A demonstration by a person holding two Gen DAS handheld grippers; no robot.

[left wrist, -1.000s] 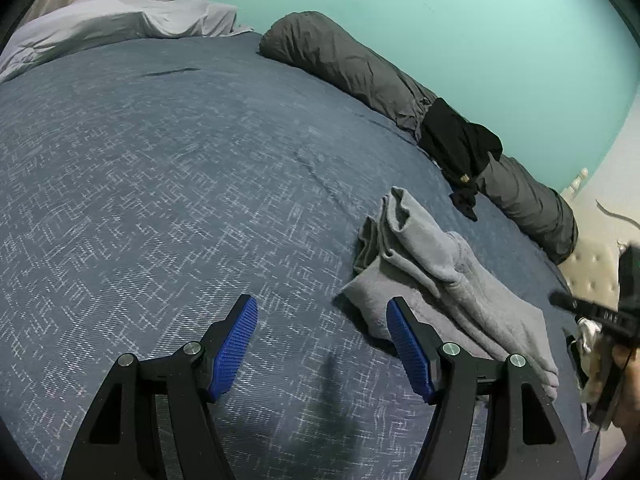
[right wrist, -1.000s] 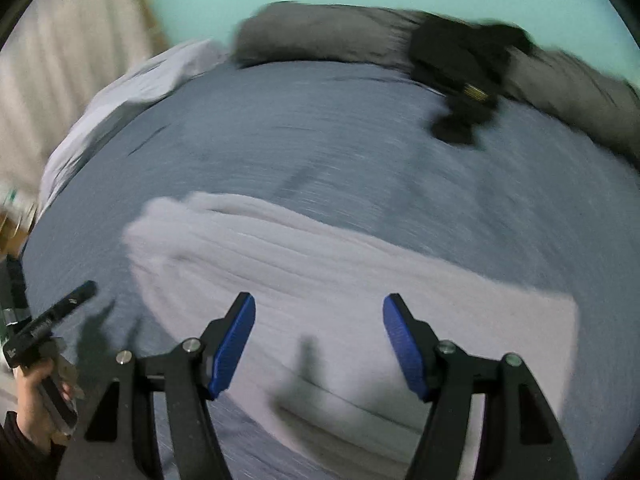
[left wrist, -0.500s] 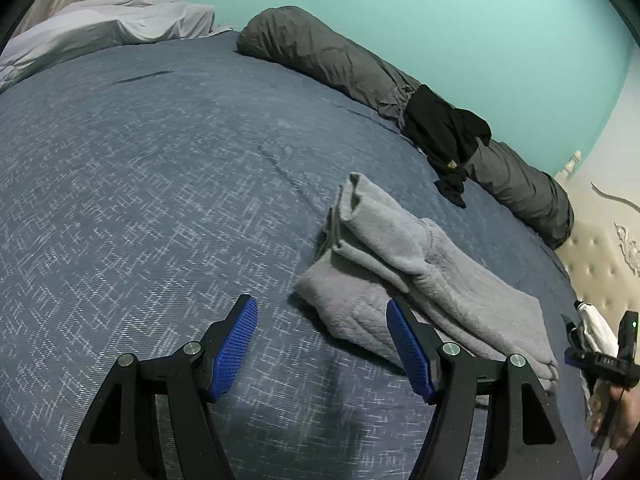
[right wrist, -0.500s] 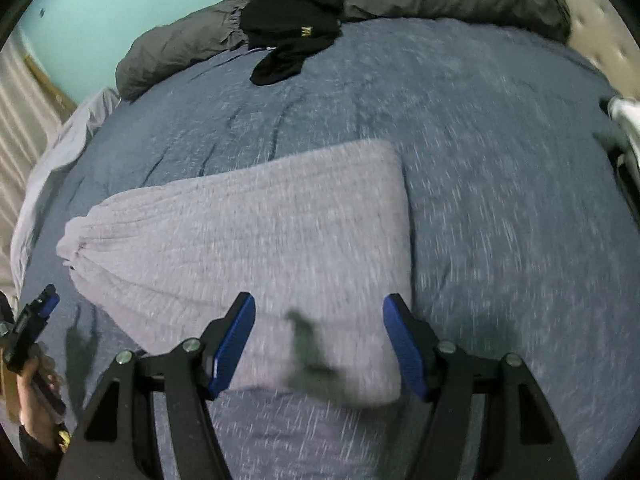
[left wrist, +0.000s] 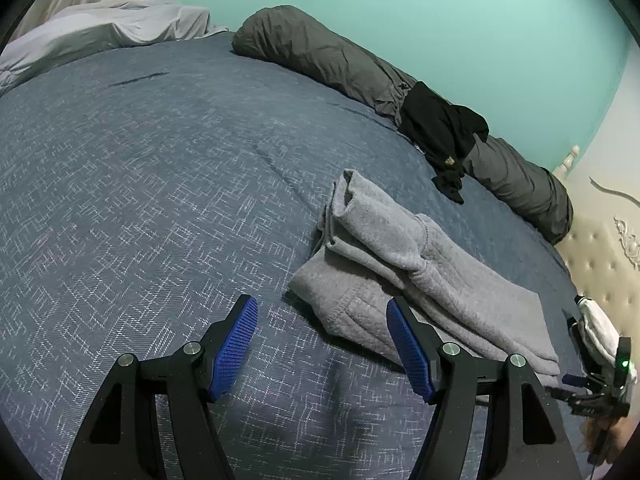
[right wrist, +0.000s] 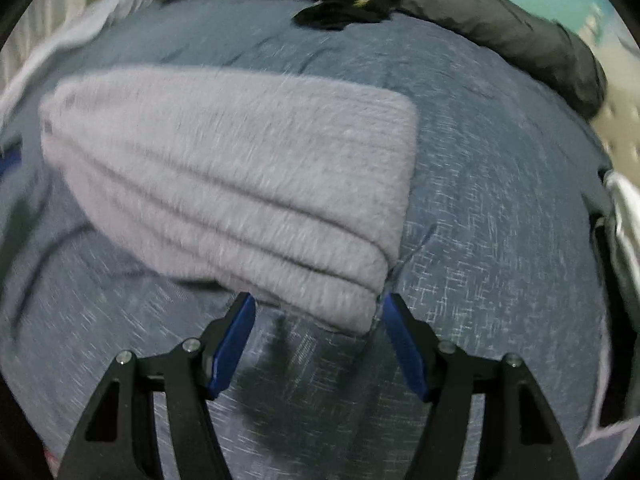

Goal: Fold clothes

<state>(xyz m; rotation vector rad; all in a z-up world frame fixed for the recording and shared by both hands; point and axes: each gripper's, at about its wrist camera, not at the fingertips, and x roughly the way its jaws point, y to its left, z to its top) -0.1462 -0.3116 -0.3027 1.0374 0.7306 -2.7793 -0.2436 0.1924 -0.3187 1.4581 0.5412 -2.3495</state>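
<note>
Grey fleece, folded into a long stack of layers, is laid on the blue-grey woven bedspread (left wrist: 152, 184) toward the right half of the bed: the folded grey garment (left wrist: 420, 276) is seen in the left wrist view with its rolled, open end pointing up the bed and its long edges running down toward the lower right. The left gripper (left wrist: 322, 346) is held over bare bedspread with its blue pads spread apart and nothing between them; the near corner of the garment is overlapped in the picture by the right-hand pad, though contact cannot be confirmed. A broad stretch of uncovered bedspread is left open to the left of the garment and beyond it. Along the far edge of the bed a dark grey bolster (left wrist: 320, 60) is laid against the turquoise wall (left wrist: 440, 12), and a black garment (left wrist: 444, 132) is draped over its middle, well apart from the grey one. A pale sheet (left wrist: 100, 28) is bunched at the upper left corner. In the blurred right wrist view the right gripper (right wrist: 318, 336) is also held with its pads apart and empty, and the lower corner of the garment's stacked edges is placed just above the gap between them. Open bedspread is seen to the right of that corner.
</note>
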